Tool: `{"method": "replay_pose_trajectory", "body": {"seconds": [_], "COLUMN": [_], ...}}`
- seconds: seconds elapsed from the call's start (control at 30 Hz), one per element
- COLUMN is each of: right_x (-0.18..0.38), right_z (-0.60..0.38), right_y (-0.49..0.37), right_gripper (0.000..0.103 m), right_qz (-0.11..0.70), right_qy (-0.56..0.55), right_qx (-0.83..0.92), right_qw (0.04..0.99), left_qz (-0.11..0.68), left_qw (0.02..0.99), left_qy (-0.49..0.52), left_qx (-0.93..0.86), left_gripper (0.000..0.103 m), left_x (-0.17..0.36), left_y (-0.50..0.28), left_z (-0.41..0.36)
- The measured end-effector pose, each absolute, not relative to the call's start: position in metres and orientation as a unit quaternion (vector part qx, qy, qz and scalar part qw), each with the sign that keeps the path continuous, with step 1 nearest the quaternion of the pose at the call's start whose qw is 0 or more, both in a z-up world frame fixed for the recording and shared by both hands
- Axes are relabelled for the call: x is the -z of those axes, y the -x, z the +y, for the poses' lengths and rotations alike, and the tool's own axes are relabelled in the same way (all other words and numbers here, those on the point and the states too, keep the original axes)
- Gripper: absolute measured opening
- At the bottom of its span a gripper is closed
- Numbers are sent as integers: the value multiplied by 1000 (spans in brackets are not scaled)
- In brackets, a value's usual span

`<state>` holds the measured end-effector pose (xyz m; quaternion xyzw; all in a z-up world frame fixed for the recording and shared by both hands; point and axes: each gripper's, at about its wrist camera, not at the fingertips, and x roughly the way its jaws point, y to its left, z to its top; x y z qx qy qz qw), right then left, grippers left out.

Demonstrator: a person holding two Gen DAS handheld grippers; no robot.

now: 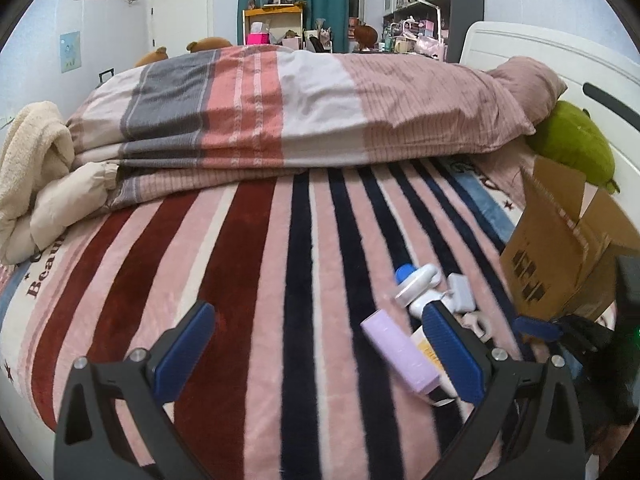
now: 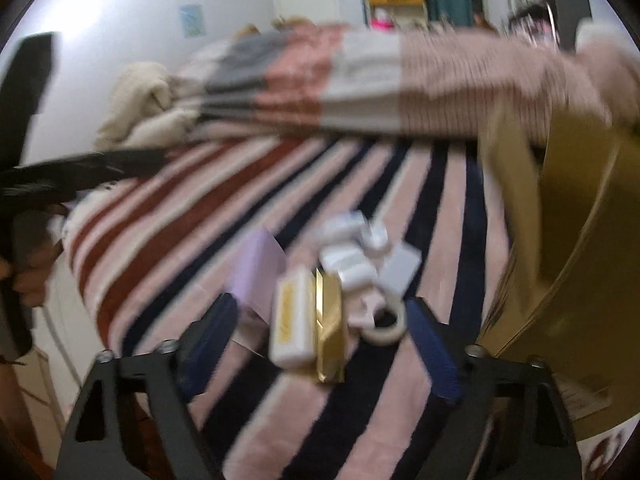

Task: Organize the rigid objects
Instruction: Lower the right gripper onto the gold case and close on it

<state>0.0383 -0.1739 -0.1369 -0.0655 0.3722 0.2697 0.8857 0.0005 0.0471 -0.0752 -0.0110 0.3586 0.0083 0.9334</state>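
The right gripper (image 2: 320, 332) hangs with fingers (image 2: 434, 354) spread and nothing pressed, straddling a white box (image 2: 291, 322) and gold box (image 2: 329, 326) on the bed (image 2: 256, 420); both run six to twelve o'clock. They look stiff, light and smooth, best pinched across the long flat sides. The left gripper (image 1: 316, 354) is open and empty, with the purple box (image 1: 400, 350) near its right finger. A cardboard box (image 2: 576, 248) stands at three o'clock.
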Motion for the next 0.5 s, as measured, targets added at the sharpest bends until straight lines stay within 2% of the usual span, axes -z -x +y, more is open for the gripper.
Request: {"method": "replay_pose_trajectory", "body": {"seconds": [0.07, 0.13, 0.5], "right_x": [158, 172, 170], "right_z": [-177, -178, -163], "right_y": [-51, -59, -53], "right_gripper": [58, 52, 50], "right_qz": [402, 420, 426], "right_qy": [44, 32, 37], "right_qx": [-267, -268, -296], "right_qw": [875, 866, 854], "left_qz": [357, 355, 359], "left_qw": [934, 935, 933], "left_qy": [14, 20, 13], "left_qx": [-4, -1, 3], "left_gripper": [103, 103, 103], "left_x": [82, 87, 95], "left_y": [2, 4, 8], "left_z": [51, 56, 62]}}
